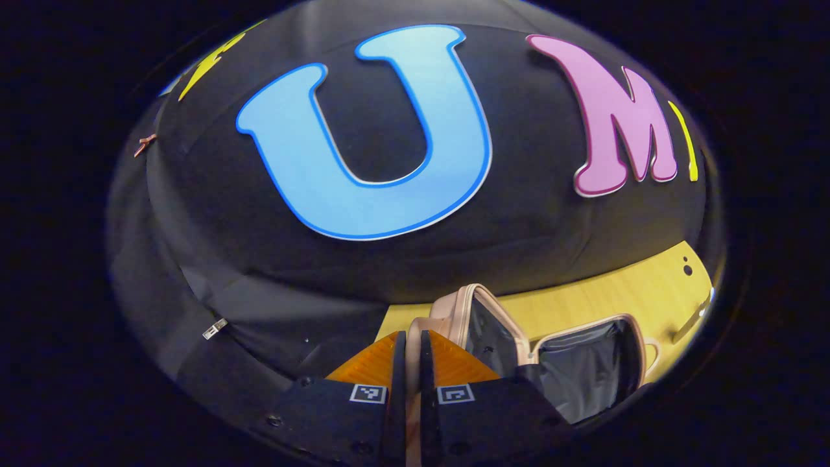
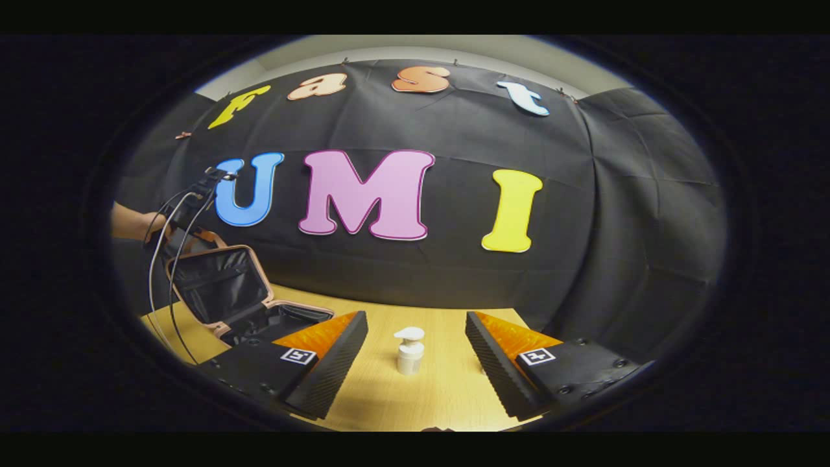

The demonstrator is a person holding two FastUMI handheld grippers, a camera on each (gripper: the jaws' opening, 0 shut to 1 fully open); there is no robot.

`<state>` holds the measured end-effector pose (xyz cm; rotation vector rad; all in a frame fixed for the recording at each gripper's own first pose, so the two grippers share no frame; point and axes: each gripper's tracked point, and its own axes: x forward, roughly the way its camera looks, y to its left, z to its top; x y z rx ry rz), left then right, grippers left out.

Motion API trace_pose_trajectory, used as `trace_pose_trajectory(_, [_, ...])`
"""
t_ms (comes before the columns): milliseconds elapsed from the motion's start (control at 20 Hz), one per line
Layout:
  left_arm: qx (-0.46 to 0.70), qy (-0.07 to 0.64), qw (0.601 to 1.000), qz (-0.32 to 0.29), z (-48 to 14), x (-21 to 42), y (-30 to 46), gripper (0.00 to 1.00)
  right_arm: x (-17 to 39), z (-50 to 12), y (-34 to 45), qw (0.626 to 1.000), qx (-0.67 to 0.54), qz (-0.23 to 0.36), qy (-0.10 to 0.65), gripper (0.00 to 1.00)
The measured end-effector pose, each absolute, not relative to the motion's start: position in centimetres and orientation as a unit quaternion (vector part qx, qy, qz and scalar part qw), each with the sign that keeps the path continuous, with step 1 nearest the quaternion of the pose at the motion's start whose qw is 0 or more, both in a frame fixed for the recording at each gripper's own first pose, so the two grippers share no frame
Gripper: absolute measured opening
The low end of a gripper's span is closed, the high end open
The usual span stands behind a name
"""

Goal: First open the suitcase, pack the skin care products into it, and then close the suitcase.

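The pink-beige suitcase stands open on the wooden table [image 2: 447,389], its black-lined lid [image 2: 214,285] raised over the base [image 2: 285,321]. In the left gripper view, my left gripper [image 1: 412,337] is shut on the lid's rim [image 1: 447,308], with the lid's lining [image 1: 489,334] and the base [image 1: 590,370] to its right. The right gripper view shows that left gripper [image 2: 194,214] at the lid's top edge, held by a hand [image 2: 130,224]. A small white pump bottle [image 2: 410,350] stands upright on the table ahead of my open right gripper [image 2: 415,316], between the lines of its fingers and apart from them.
The booth's black cloth wall rises just behind the table. Cables [image 2: 162,279] hang from the left gripper down past the suitcase lid. The table's far right corner [image 1: 687,272] has rounded edges and small holes.
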<state>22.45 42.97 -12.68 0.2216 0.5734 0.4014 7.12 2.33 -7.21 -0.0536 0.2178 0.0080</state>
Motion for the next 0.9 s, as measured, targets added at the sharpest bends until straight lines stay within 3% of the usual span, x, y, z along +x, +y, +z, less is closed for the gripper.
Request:
trace_pose_trajectory(250, [0.119,0.334,0.911,0.211,-25.2,19.5,52.1,0.14,6.7,-8.8,2.8,0.993,-0.030,-0.035,0.110,0.94])
trace_pose_trajectory(350, [0.109,0.364,0.901,0.208,-29.7,19.1,53.7,0.14,6.4,-9.6,3.3,0.993,-0.037,-0.042,0.108,0.97])
trace_pose_trajectory(550, [0.118,0.371,0.896,0.213,-29.2,19.7,55.7,0.18,5.4,-10.9,3.8,0.991,-0.041,-0.059,0.111,0.97])
trace_pose_trajectory(600, [0.119,0.364,0.899,0.214,-29.1,19.4,56.0,0.31,5.1,-11.1,4.2,0.991,-0.037,-0.062,0.113,0.96])
trace_pose_trajectory(650, [0.118,0.356,0.902,0.216,-28.2,19.3,55.8,0.29,4.8,-11.1,4.6,0.991,-0.033,-0.061,0.114,0.97])
trace_pose_trajectory(700, [0.111,0.348,0.907,0.210,-27.0,19.1,54.8,0.37,4.6,-10.8,4.9,0.991,-0.036,-0.060,0.111,0.97])
trace_pose_trajectory(900, [0.105,0.272,0.945,0.148,-20.6,19.2,46.4,0.93,3.7,-9.6,4.2,0.991,-0.050,-0.069,0.102,0.97])
